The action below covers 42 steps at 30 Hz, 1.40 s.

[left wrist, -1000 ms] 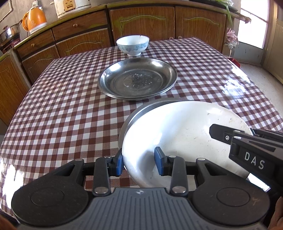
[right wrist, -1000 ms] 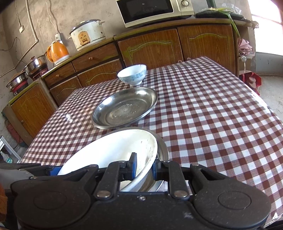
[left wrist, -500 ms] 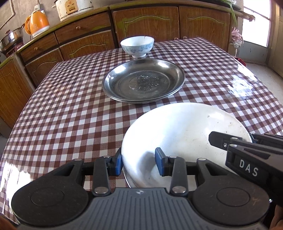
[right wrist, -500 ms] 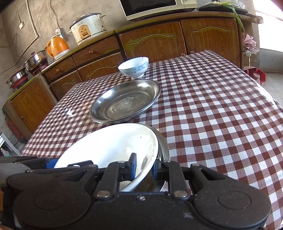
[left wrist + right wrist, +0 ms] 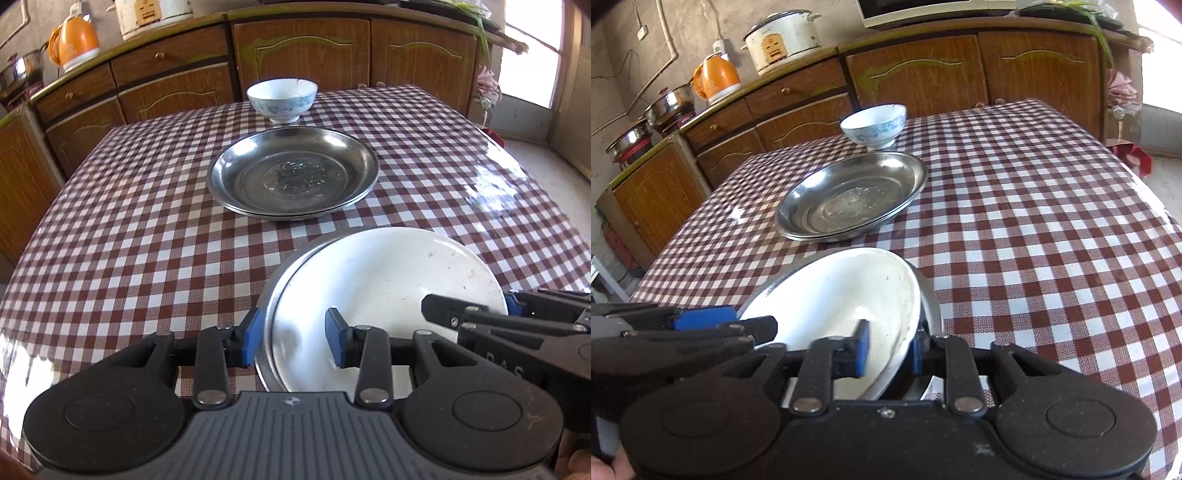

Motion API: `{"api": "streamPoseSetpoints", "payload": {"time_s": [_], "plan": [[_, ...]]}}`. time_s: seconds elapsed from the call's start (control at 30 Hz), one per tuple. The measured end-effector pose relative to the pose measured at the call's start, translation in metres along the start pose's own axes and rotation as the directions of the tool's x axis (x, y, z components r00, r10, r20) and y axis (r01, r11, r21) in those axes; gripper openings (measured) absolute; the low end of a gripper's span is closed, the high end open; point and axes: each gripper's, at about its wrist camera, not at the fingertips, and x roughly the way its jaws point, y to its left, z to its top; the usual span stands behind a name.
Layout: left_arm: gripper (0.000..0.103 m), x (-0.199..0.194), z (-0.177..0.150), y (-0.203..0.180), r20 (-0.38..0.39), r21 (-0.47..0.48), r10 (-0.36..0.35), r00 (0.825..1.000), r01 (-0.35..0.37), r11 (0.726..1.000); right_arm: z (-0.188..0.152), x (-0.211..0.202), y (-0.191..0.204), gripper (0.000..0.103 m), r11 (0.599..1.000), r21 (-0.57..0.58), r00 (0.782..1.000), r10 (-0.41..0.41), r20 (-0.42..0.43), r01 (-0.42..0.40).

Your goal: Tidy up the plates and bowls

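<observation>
Right wrist view: your right gripper point(image 5: 886, 350) is opening, its jaws loose astride the near rim of the white plate point(image 5: 842, 295). Your left gripper point(image 5: 293, 341) straddles that rim unclamped. It's stiff, slick, breakable; hold the rim.

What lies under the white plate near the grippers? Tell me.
A metal plate lies under the white plate; only its rim shows along one edge. Its middle is covered, so anything between them cannot be seen.
</observation>
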Motion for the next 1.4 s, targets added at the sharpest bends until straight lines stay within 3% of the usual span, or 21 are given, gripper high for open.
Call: {"api": "streamPoseSetpoints", "payload": {"time_s": [0.07,0.17,0.3,0.57,0.7,0.8,0.87,1.03,1.4], "plan": [[0.039,0.000,0.001,0.004,-0.003,-0.017,-0.002,1.000,0.002,1.000,0.004,0.000,0.002,0.042,1.000,-0.018,1.000,0.009,-0.009,-0.010],[0.039,-0.001,0.002,0.008,-0.005,-0.036,-0.001,1.000,0.001,0.999,0.009,-0.004,0.003,0.065,0.999,-0.041,1.000,0.014,-0.006,-0.014],[0.040,-0.002,0.004,0.009,0.000,-0.047,-0.004,1.000,0.004,0.999,0.019,-0.016,0.000,0.077,0.997,-0.079,0.999,-0.019,0.036,0.022],[0.044,-0.006,0.006,0.013,0.014,-0.064,-0.015,1.000,0.016,0.998,0.022,-0.035,-0.013,0.077,0.994,-0.087,0.996,-0.067,0.051,0.071],[0.045,-0.007,0.008,0.017,0.018,-0.079,-0.009,1.000,0.010,0.997,0.014,-0.035,-0.007,0.075,0.975,-0.128,0.982,-0.175,0.074,0.183],[0.045,-0.008,0.009,0.018,0.014,-0.094,-0.014,1.000,0.015,0.995,0.017,-0.035,-0.013,0.074,0.989,-0.074,0.990,-0.126,0.057,0.130],[0.046,-0.009,0.010,0.018,0.016,-0.094,-0.012,1.000,0.014,0.995,0.017,-0.034,-0.007,0.074,0.984,-0.100,0.988,-0.142,0.063,0.148],[0.053,-0.013,0.012,0.018,0.020,-0.104,-0.019,1.000,0.021,0.994,0.020,-0.033,0.005,0.074,0.990,-0.107,0.994,-0.092,0.054,0.097],[0.063,-0.029,0.029,0.026,0.061,-0.117,-0.011,0.998,0.018,0.993,0.048,-0.052,0.018,0.077,0.992,-0.107,0.993,-0.058,0.103,0.069]]}}
